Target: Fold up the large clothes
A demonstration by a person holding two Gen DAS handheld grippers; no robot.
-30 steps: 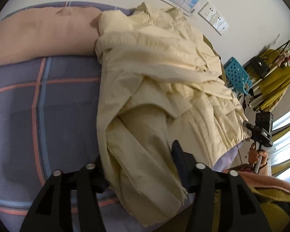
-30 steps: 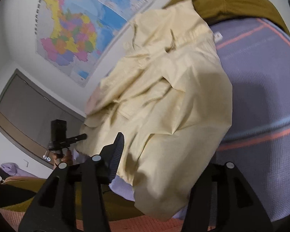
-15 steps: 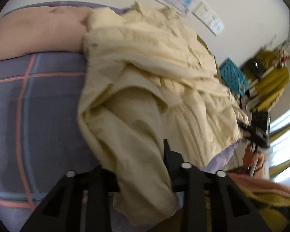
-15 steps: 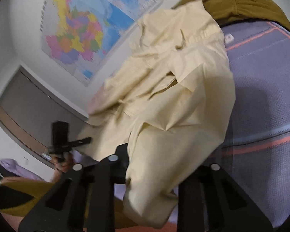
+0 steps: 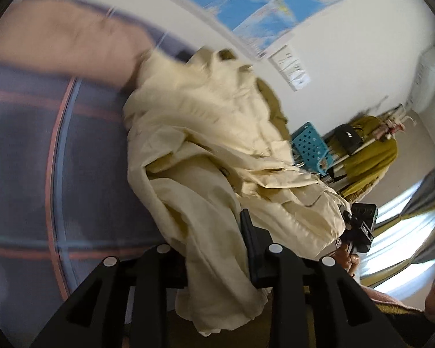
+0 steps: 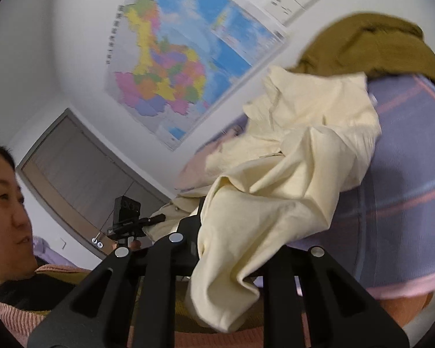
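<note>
A large cream garment (image 5: 217, 133) lies crumpled on the bed, its near edge lifted off the sheet. In the left wrist view my left gripper (image 5: 214, 246) is shut on a bunched fold of that edge, and the cloth hides one finger. In the right wrist view my right gripper (image 6: 235, 232) is shut on another part of the same garment (image 6: 304, 150), which drapes down over its jaws. Each camera shows the other gripper off to the side: the right gripper (image 5: 359, 226) and the left gripper (image 6: 127, 217), each held in a hand.
The bed has a purple plaid sheet (image 5: 23, 159) with a pink pillow (image 5: 66, 49) at its head. An olive garment (image 6: 362, 43) lies beyond the cream one. A blue basket (image 5: 310, 148) and a clothes rack (image 5: 371, 150) stand by the wall. A person's pink sleeve (image 6: 11, 316) is at the left.
Both grippers went from open around the garment's edge to shut on it. Both then rose, pulling the cloth up off the sheet and bunching it.
</note>
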